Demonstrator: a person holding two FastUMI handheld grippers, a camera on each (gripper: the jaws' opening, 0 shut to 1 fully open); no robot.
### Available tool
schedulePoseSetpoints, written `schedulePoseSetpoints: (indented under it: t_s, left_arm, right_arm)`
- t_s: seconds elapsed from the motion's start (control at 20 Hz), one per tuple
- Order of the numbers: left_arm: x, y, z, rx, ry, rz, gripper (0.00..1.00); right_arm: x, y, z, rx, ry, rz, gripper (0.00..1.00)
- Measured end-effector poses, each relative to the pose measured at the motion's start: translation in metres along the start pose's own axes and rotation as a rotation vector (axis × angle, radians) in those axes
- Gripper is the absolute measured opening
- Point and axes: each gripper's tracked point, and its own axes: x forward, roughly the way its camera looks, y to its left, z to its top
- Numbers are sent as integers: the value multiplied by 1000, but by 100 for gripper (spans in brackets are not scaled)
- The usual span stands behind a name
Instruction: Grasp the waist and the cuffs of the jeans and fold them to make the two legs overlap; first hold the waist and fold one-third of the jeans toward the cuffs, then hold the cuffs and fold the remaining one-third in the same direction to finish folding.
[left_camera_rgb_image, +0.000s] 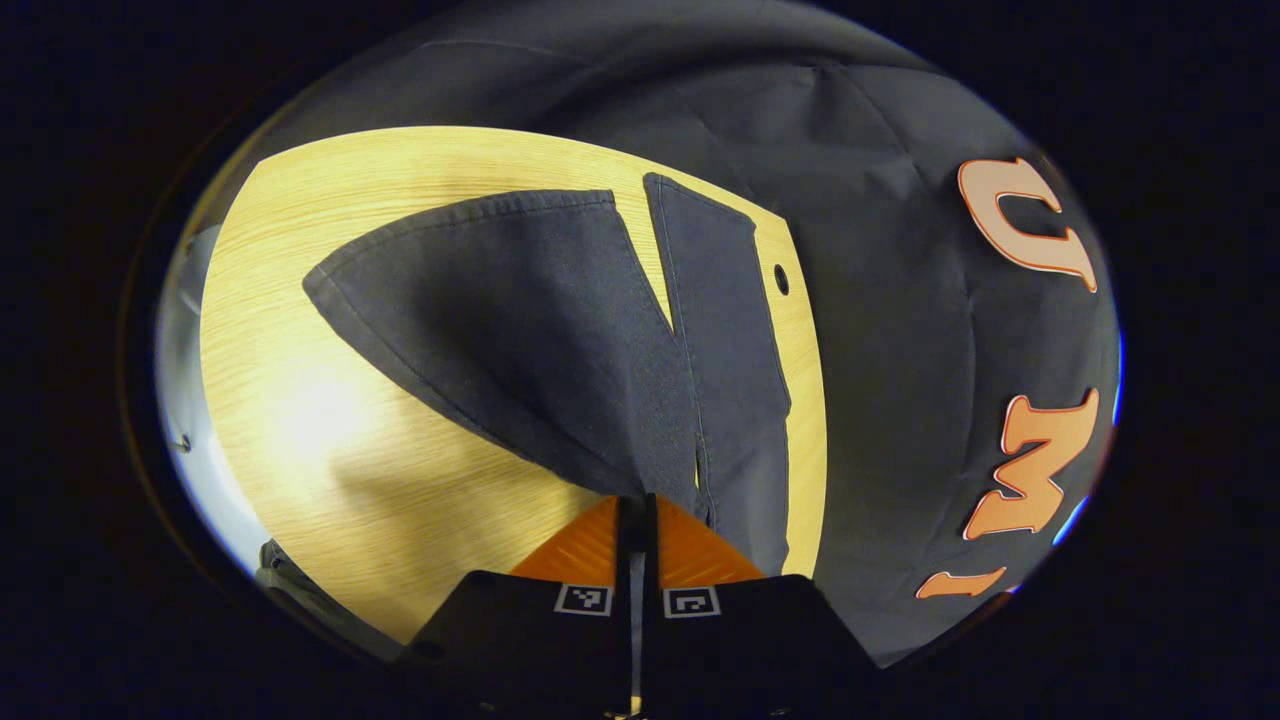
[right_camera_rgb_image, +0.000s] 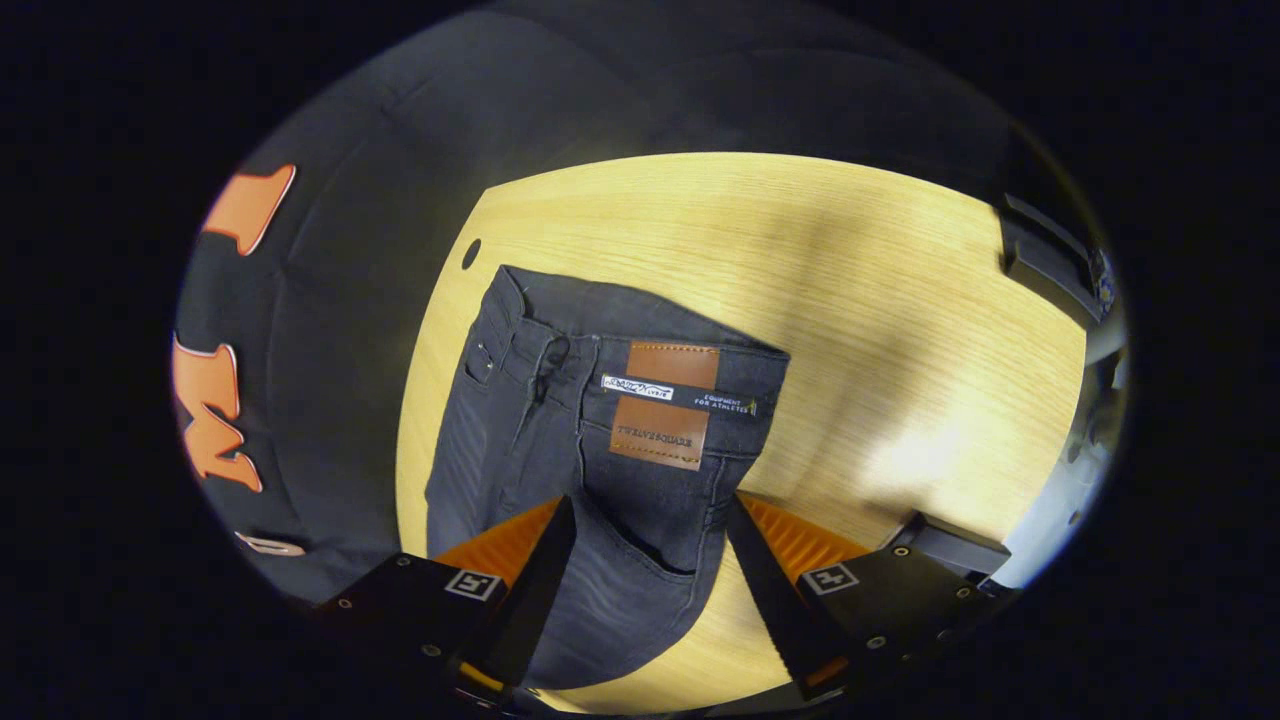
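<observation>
Jeans (right_camera_rgb_image: 590, 440), dark grey-black denim, lie flat on the light wood table (right_camera_rgb_image: 900, 330). In the right gripper view the waist end faces the far side, sitting toward the table's left edge near a small round hole (right_camera_rgb_image: 471, 253) in the tabletop. In the left gripper view the two legs (left_camera_rgb_image: 520, 320) spread away from the camera toward the far side, splitting in a V; the left leg is wide with its cuff (left_camera_rgb_image: 470, 215) angled, and the right leg (left_camera_rgb_image: 725, 340) is narrow and runs along the table's right edge, close to the hole.

Waistband (right_camera_rgb_image: 640, 345) shows belt loops and a button fly on the left part. A brown leather patch (right_camera_rgb_image: 665, 405) sits on the waistband, crossed by a dark paper strip (right_camera_rgb_image: 680, 392). Patch stamp reads roughly "TWELVESQUARE"; strip reads "EQUIPMENT FOR ATHLETES", the rest too small to read. A pocket opening (right_camera_rgb_image: 650, 555) curves just below the patch, between the fingers.

Right gripper (right_camera_rgb_image: 650, 520) has its fingers spread wide apart, straddling the denim near the pocket, not squeezing it. Left gripper (left_camera_rgb_image: 637, 510) has its fingers pressed together at the crotch end of the legs; whether cloth is pinched between them I cannot tell. Square black-and-white markers (left_camera_rgb_image: 583, 599) sit on both grippers' bodies.

A dark bracket (right_camera_rgb_image: 1050, 265) stands at the table's far right corner.
</observation>
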Motion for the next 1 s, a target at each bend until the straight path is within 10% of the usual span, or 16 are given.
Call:
schedulePoseSetpoints:
  t_s: [0.15, 0.35, 0.65, 1.0]
  left_arm:
    - [2, -1, 0, 5, 0, -8, 4]
    - [-1, 4, 2, 17, -4, 2, 5]
    - [-18, -5, 5, 57, -8, 18, 4]
    - [-61, -8, 3, 214, 75, 226, 2]
  right_arm:
    - [8, -6, 0, -93, -24, -51, 75]
    - [23, 0, -1, -95, -24, -20, 12]
    - [-11, 17, -2, -56, -20, 88, 12]
    - [-54, 72, 19, -38, -47, 219, 11]
